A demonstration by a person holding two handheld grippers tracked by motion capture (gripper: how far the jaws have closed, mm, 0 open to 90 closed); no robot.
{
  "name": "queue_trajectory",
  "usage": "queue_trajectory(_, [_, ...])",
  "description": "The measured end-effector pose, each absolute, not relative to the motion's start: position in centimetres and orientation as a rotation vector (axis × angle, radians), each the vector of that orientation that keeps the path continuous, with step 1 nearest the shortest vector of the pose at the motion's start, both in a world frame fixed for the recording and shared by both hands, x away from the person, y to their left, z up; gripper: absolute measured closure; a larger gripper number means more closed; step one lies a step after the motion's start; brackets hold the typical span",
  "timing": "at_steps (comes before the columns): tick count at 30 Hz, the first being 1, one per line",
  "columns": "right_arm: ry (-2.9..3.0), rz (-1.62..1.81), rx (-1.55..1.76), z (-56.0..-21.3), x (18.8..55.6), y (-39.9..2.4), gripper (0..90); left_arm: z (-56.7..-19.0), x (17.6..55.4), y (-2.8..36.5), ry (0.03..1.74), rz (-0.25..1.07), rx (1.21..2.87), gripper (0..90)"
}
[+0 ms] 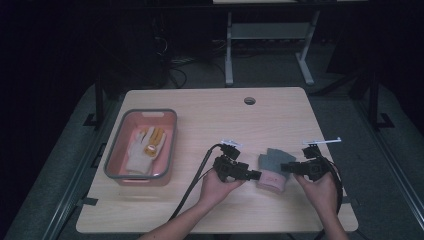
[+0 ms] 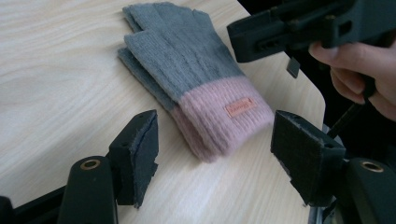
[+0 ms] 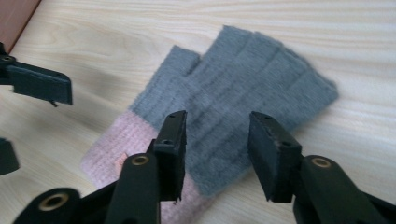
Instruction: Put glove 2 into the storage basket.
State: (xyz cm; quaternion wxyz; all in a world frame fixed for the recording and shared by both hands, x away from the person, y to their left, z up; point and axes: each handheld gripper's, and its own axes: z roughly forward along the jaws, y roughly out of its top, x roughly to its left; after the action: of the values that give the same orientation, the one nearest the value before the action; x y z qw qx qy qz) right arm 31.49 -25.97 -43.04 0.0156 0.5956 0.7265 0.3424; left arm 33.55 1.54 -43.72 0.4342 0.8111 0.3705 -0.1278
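Centrally, near the table's (image 1: 200, 107) front edge, a grey glove (image 1: 273, 169) w/ pink cuff lies flat btwn the two grippers, cuff toward the person, fingers pointing away. Its long axis runs roughly front-to-back, slightly tilted. Left gripper (image 1: 254, 174) points in from the left, level w/ the cuff, jaws apart, cuff lying just ahead of the gap, not yet touched. Right gripper (image 1: 284, 167) comes in from the right, over the grey part, jaws apart, nothing clamped; it looks the nearer of the two. Both hands are held low, wrists angled inward. Well apart at left, a pink bin (image 1: 116, 165) holds a white glove (image 1: 142, 150).
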Motion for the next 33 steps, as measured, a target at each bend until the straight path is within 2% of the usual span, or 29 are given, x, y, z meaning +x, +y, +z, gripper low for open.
queue_trajectory(7, [2.233,1.101,1.879,-43.9,31.1,-27.0,54.2,-44.7,33.8,0.2,0.944,-0.364,2.018,32.5])
queue_trajectory(17, [2.213,1.15,1.936,-45.0,30.9,-27.2,53.8,-46.0,34.0,-1.1,0.99,-0.406,2.031,38.0])
queue_trajectory(33, [2.142,1.25,2.029,-46.6,30.3,-27.7,49.8,-46.9,34.0,-1.7,0.99,-0.386,2.072,44.3])
